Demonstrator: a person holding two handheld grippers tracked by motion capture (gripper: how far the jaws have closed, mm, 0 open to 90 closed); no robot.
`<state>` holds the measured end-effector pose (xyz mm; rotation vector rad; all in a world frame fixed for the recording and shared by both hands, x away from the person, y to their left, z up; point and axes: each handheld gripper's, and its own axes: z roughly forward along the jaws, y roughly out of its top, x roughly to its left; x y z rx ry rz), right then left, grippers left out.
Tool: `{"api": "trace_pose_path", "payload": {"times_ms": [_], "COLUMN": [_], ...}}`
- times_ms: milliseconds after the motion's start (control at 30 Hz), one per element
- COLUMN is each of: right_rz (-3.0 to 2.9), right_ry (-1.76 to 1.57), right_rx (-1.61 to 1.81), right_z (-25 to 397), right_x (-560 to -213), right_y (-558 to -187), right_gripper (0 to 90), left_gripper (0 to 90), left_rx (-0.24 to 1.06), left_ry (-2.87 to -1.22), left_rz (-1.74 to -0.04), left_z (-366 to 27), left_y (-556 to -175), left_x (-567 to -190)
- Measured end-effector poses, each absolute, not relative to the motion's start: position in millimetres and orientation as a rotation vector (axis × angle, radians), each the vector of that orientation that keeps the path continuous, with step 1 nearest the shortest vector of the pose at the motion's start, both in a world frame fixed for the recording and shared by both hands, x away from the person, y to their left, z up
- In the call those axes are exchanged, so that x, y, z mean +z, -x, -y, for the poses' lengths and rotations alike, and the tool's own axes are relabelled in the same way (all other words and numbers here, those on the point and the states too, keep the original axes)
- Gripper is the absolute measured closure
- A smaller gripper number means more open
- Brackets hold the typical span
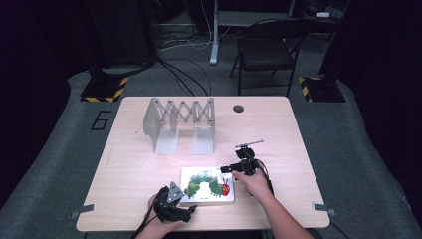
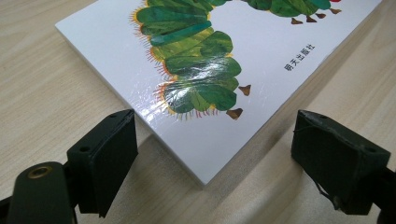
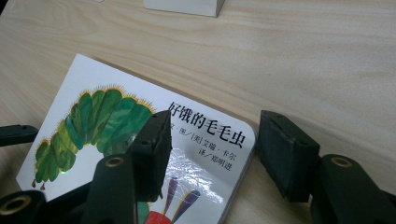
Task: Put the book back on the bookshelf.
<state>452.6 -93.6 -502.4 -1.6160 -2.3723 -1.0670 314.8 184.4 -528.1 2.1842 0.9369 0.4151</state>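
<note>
While the picture book lies flat near the front edge of the bench, cover up with its green caterpillar showing, a hand-held gripper stands at each of its ends. At the book's front left corner the left hand-held gripper has its jaws spread wide and holding nothing; in the left gripper view that corner points straight into the gap between the two pads, close but not yet between them. Behind the book, toward the back edge of the bench, a grey folding rack stands well apart. On the right, the right hand-held gripper is also wide open and holds nothing; in the right gripper view one pad hangs over the cover beside the printed title and the other sits off the book's right edge, so that edge lies between the jaws. The book's long axis runs left to right along the bench front, from one gripper to the other. Of the two, the right looks nearer to a grip, I judge, needing only to close
</note>
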Motion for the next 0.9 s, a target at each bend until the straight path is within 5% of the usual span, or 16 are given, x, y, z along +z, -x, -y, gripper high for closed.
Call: {"api": "trace_pose_path", "payload": {"times_ms": [900], "right_rz": [2.339], "right_ry": [1.609], "right_rx": [-1.153], "right_z": [97], "right_x": [-487], "right_y": [-448], "right_gripper": [46.8], "left_gripper": [10.1], "left_rx": [0.416], "left_ry": [-2.19], "left_rz": [-0.983], "left_z": [-180], "left_y": [-317], "left_x": [-527]}}
